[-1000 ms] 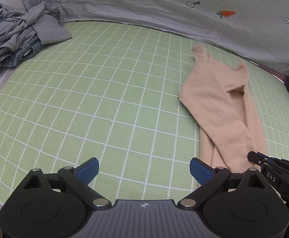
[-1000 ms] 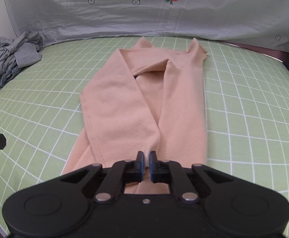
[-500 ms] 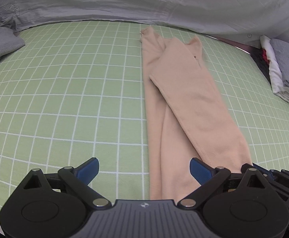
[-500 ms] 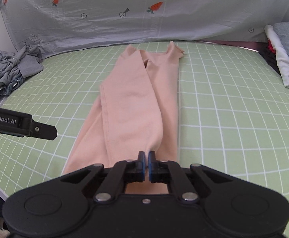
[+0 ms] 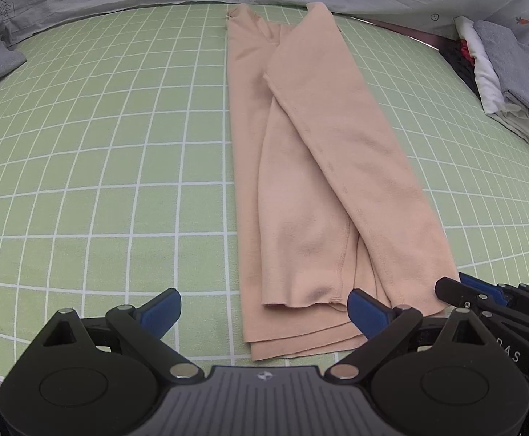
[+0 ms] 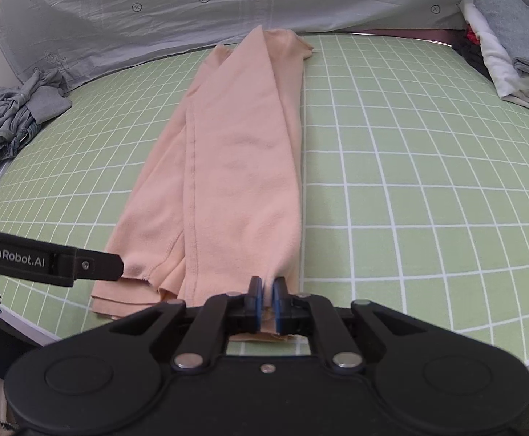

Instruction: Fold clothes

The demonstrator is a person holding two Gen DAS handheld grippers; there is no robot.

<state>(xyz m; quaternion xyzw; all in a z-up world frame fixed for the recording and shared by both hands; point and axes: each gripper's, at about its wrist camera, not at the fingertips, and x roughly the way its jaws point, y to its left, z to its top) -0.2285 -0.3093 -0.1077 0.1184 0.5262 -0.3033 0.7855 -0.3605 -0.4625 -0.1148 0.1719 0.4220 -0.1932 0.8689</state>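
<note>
Two grippers sit at the near hem of the peach garment (image 6: 235, 167), and the change since a second ago is big: then my right gripper (image 6: 267, 303) was pinched tight on the cloth and the garment lay skewed with one flap splayed out. Now the cloth lies as a long narrow strip running straight away from me on the green grid mat (image 6: 428, 181), lengthwise fold done. My right jaws are opening, a small gap showing, hem edge between the pads but no longer squeezed, so I judge this a release. My left gripper (image 5: 264, 309) is wide open, holding nothing, and has swung over from bare mat to hover above the garment's near left corner.

Judgement: the next step is likely folding the strip crosswise, near hem toward the far end.

Garment look: soft knit, stitched seam along its length, layers overlapping unevenly at the near hem, one upper flap lying diagonal. Far end nearly touches the grey sheet (image 6: 192, 11).
</note>
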